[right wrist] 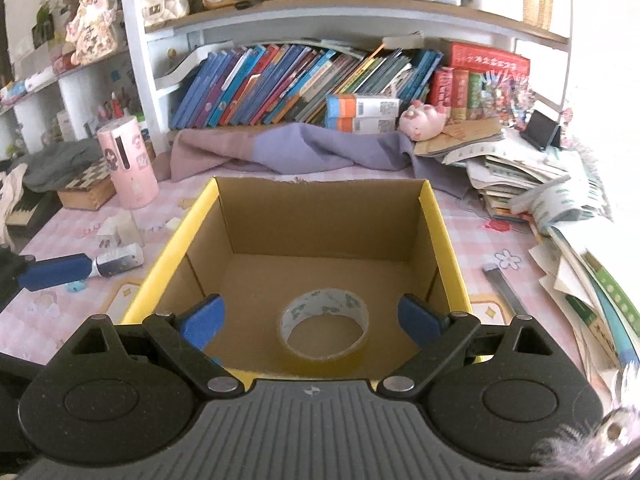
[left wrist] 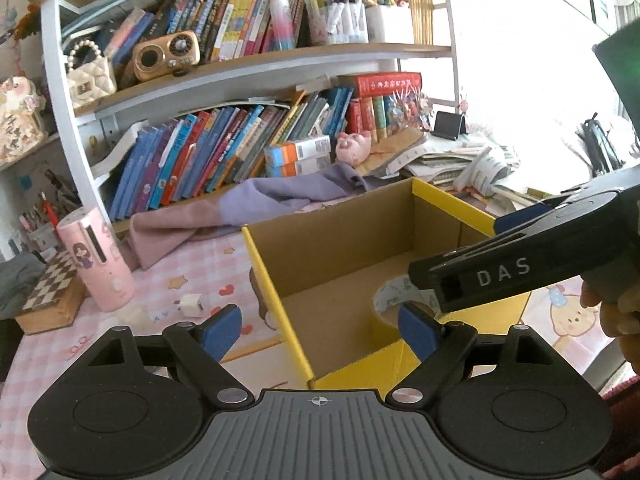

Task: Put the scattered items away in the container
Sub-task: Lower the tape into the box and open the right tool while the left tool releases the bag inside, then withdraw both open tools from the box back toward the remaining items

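Both the left tongs and the right tongs stand wide and empty above the yellow cardboard box, where a patterned tape roll already lies flat. On the pink checked tabletop, the small silver tube looks light, stiff and perhaps slippery. It is best pinched across its middle.

Home setting, child's study corner. White bookshelf holding rows of leaning children's books; table wearing pink cartoon-print cloth; plush pig, pearl-handled mini purse, retro radio, marker pots sitting about.
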